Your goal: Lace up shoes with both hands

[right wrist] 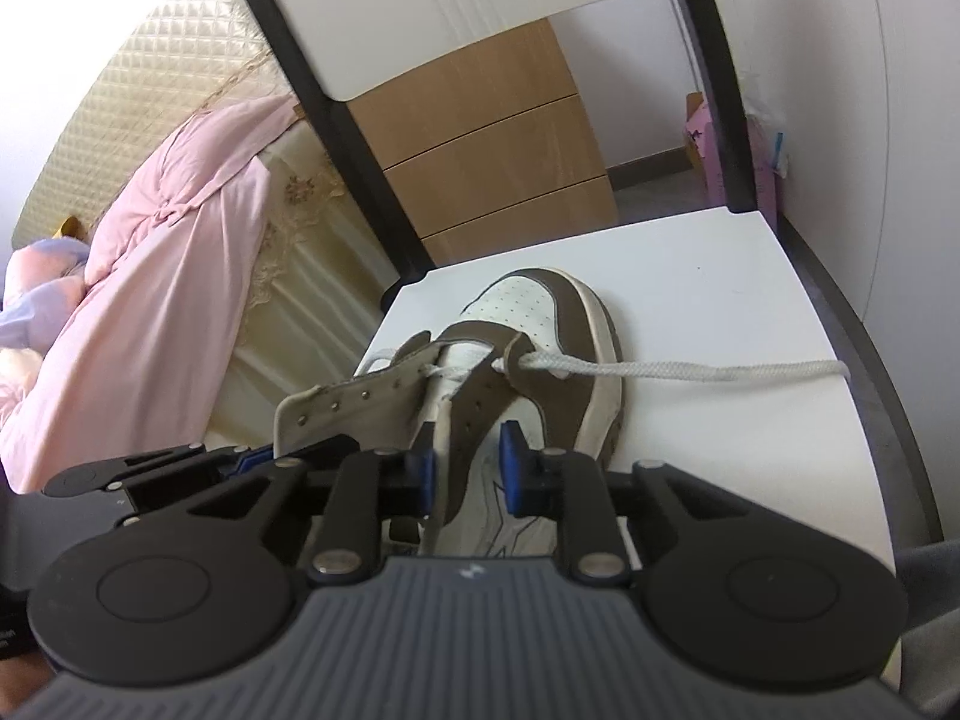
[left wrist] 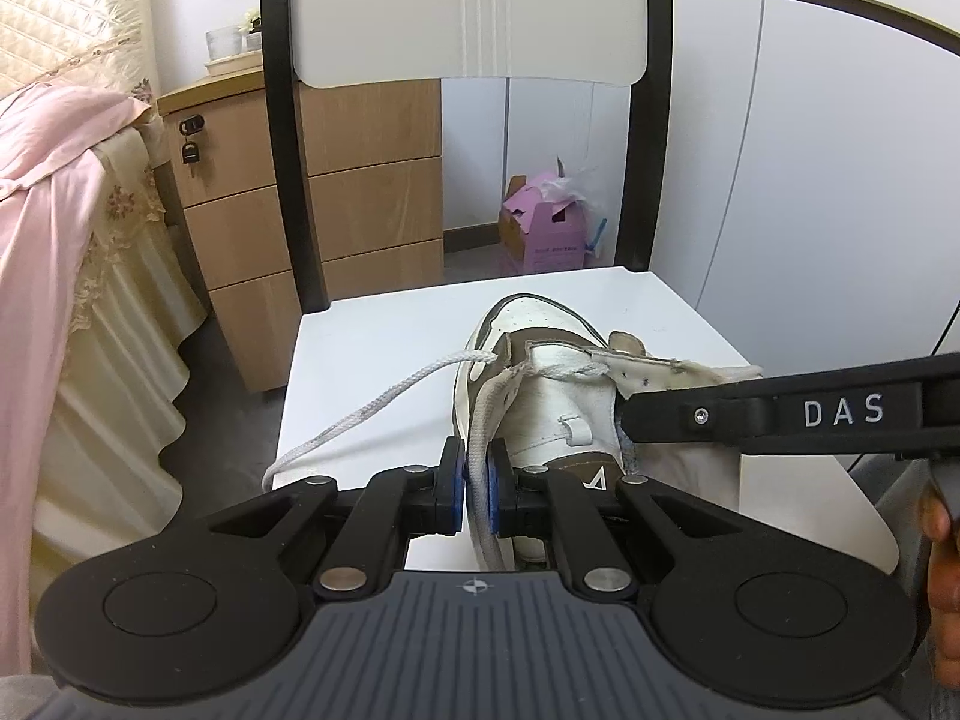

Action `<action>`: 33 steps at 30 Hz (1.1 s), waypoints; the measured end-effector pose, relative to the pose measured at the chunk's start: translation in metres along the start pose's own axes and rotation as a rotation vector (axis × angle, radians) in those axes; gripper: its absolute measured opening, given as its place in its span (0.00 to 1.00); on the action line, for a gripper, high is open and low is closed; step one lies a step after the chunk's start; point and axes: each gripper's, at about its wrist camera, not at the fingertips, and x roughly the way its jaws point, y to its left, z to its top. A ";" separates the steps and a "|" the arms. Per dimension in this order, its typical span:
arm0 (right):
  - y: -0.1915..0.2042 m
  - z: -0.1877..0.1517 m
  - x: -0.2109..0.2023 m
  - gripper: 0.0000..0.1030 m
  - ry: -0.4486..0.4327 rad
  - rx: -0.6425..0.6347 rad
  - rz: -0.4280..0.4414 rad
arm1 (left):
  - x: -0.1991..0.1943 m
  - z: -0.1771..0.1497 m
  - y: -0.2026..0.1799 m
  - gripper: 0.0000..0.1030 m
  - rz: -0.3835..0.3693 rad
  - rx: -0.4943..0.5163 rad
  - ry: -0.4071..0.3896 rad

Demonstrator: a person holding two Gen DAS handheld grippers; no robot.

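A white and brown sneaker (left wrist: 543, 354) lies on a white chair seat (left wrist: 372, 348), toe pointing away; it also shows in the right wrist view (right wrist: 528, 324). A white lace is threaded through the lowest eyelets only. My left gripper (left wrist: 477, 480) is shut on one flat lace end (left wrist: 480, 420) that rises from the shoe. The other lace end (left wrist: 372, 405) trails loose across the seat; in the right wrist view this lace end (right wrist: 690, 369) runs right. My right gripper (right wrist: 465, 465) is open, its jaws either side of the brown eyelet flap (right wrist: 474, 414). It enters the left wrist view from the right (left wrist: 780, 414).
The chair's black frame (left wrist: 288, 180) and white backrest (left wrist: 468, 12) stand behind the shoe. A wooden drawer cabinet (left wrist: 252, 198) and a bed with pink cloth (left wrist: 54, 228) are on the left. A pink box (left wrist: 546, 228) sits on the floor beyond.
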 end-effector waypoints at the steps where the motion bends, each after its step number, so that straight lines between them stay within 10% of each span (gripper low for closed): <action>1: -0.001 0.001 -0.004 0.26 -0.004 0.007 0.028 | -0.001 0.000 -0.001 0.09 0.004 0.002 0.000; 8: -0.042 0.010 -0.060 0.46 -0.207 0.077 0.075 | -0.005 -0.004 -0.001 0.09 0.014 -0.038 0.018; 20: -0.140 0.017 -0.076 0.49 -0.195 0.416 -0.103 | 0.003 -0.004 -0.015 0.09 0.139 -0.154 0.082; 27: -0.163 0.003 -0.037 0.50 -0.065 0.674 0.174 | 0.007 -0.002 -0.030 0.09 0.153 -0.172 0.097; 33: -0.150 0.010 -0.001 0.60 -0.045 0.737 0.209 | 0.006 -0.006 -0.030 0.10 0.128 -0.160 0.093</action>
